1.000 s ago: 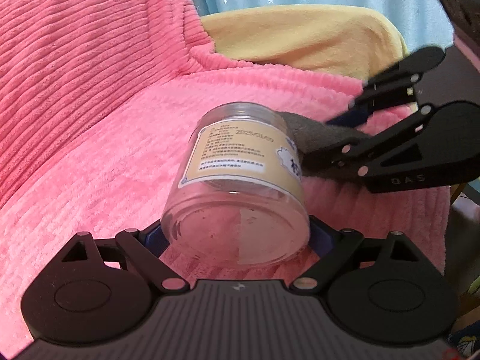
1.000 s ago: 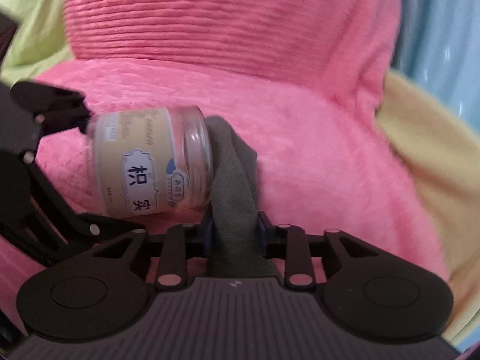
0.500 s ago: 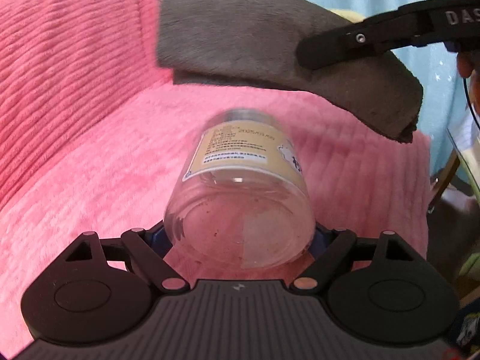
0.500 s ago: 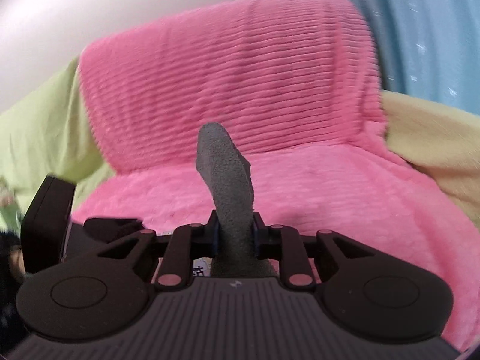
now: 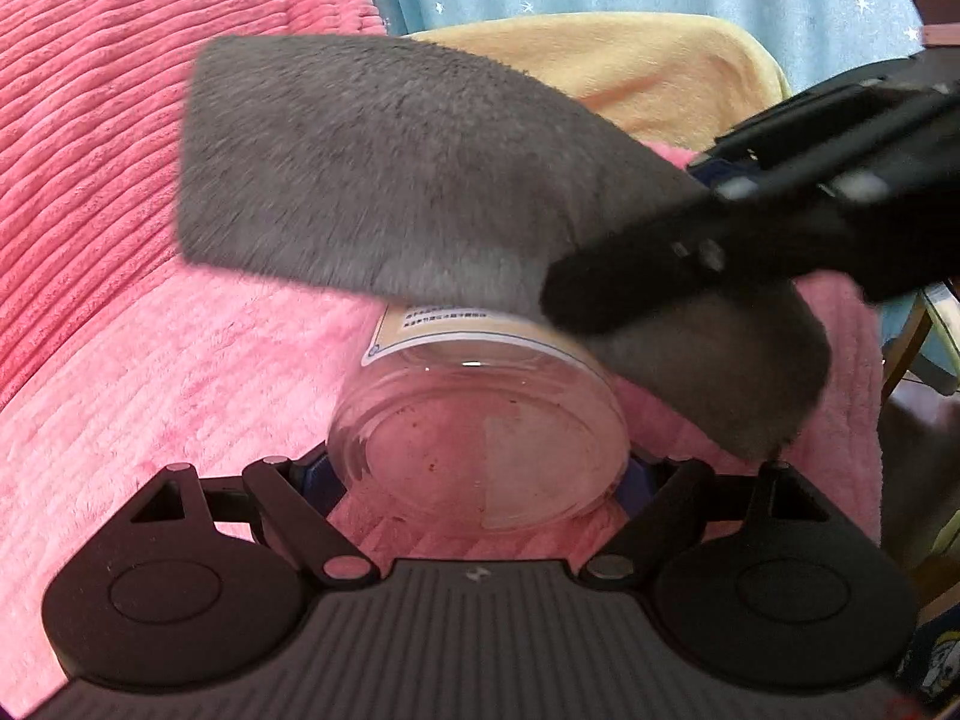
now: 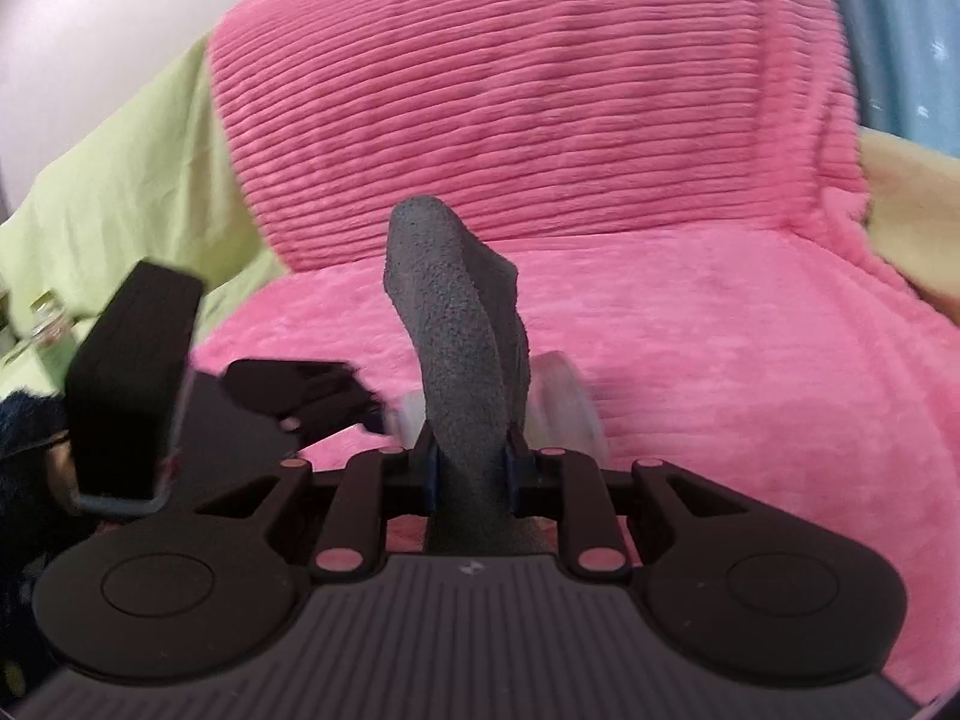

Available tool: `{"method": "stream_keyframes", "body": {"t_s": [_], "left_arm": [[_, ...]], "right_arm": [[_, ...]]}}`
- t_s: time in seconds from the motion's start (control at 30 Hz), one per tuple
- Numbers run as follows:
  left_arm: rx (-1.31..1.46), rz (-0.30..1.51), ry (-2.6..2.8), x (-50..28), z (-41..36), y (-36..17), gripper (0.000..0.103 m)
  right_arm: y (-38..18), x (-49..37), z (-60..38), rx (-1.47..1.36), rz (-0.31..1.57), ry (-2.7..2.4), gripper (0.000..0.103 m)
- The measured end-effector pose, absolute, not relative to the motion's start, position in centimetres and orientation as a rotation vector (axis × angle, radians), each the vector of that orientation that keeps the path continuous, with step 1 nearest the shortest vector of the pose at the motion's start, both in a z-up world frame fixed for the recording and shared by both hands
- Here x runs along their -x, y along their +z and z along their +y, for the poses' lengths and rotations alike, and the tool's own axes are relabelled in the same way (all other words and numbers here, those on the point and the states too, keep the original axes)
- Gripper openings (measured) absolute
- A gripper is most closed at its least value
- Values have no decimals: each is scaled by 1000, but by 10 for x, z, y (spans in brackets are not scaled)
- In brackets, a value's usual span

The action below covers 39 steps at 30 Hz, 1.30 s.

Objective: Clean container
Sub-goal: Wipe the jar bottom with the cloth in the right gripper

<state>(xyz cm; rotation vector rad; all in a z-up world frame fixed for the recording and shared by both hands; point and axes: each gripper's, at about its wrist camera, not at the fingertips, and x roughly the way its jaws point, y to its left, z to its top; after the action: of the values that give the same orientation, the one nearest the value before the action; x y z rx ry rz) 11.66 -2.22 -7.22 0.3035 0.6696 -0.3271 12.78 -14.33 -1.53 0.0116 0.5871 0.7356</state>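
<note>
Two claws, both loaded. Your left gripper (image 5: pixel 480 468) pinches the clear jar (image 5: pixel 480 438) by its base end, base facing the cam, so the jar points fwd off the fingertips over the pink blanket (image 5: pixel 150 390). Your right gripper (image 6: pixel 471 468) is pressed tight on the grey cloth (image 6: pixel 456 348), which sticks up and fwd from between its fingers.

What's changed: a sec ago the cloth was against the jar's far end, at the mouth. It then lifted clear, and now it's back down, draped over the top of the jar's side wall (image 5: pixel 384 180) w/ the label mostly hidden under it. From the right cam the jar shows only as a blur just ahead of the fingertips, behind the cloth.

Meaning, imo: you've switched from the mouth to the outside wall. Reddish specks show through the base, so the inside prob isn't done yet.
</note>
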Motion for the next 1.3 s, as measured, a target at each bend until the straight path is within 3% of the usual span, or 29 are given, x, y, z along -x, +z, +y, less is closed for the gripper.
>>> {"method": "stream_keyframes", "body": {"t_s": [0.23,0.33,0.43,0.73,1.3], "left_arm": [[-282,683,-330,-122,-23,-70,85],[-209,708,-339,-129,-18,-67,92],[-157,695,-347,-133,-13,-66,87],[-735,479,-295,-99,-64,-86,86],[-584,554,-338,-114,-50,-66,85]], "right_arm": [[-21,-142,-152,-47,582,602,17],[-21,-140,-148,-26,584,621,17],[-18,-139,-149,-17,583,626,17],[-7,-119,-135,5,554,853,17],[-17,-144,-151,-45,557,622,16]]}}
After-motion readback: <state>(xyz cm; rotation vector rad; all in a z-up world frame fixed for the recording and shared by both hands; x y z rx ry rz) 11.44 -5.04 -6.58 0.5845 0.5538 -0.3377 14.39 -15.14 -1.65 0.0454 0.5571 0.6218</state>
